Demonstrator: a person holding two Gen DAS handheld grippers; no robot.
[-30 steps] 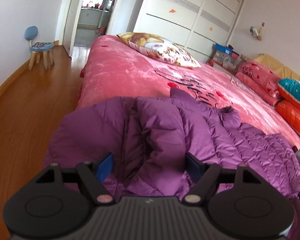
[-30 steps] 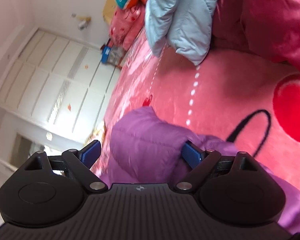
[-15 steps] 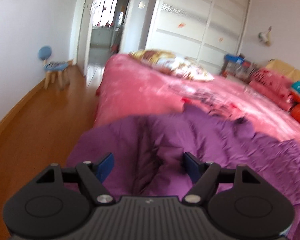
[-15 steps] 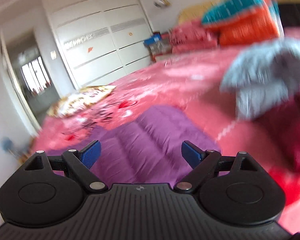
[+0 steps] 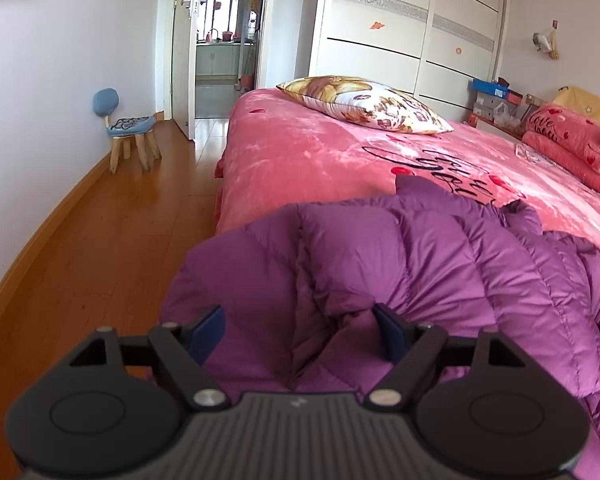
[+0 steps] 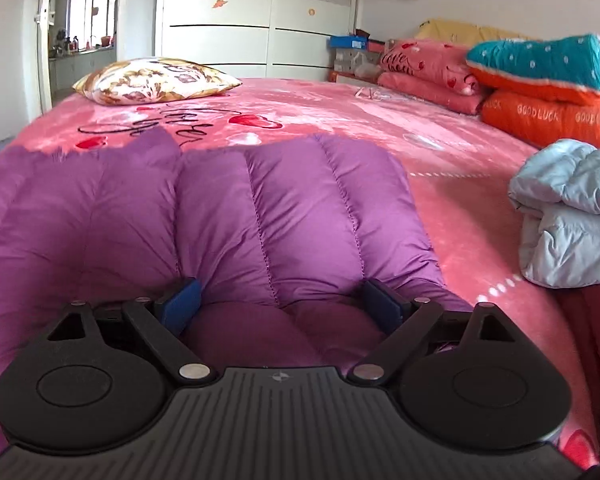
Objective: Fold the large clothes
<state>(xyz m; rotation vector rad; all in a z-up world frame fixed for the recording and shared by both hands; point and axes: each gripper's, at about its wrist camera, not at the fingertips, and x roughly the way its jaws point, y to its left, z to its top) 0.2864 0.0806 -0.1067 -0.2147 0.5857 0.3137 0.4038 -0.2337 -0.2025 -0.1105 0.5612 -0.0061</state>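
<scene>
Bedroom, pink bed (image 5: 300, 160) with a patterned pillow (image 5: 364, 100) at the far end, wardrobe (image 5: 412, 28) behind, wood floor (image 5: 100, 248) on the left. The purple down jacket (image 5: 400, 264) lies on the near part of the bed, one edge hanging over the left side toward the floor. A light blue jacket (image 6: 572, 212) sits bunched on the right, apart from it.

Our left claw (image 5: 300, 334) is spread wide, puffy fabric bulging between the fingers, nothing pinched. Our right claw (image 6: 280, 300) is wide too, pushed against the quilted panel (image 6: 300, 208).

We judge the step is getting hold for a fold. To do it well, we should bite deep into both layers, close firmly since the shell looks slippery, lift both sides level, and press the air out.
</scene>
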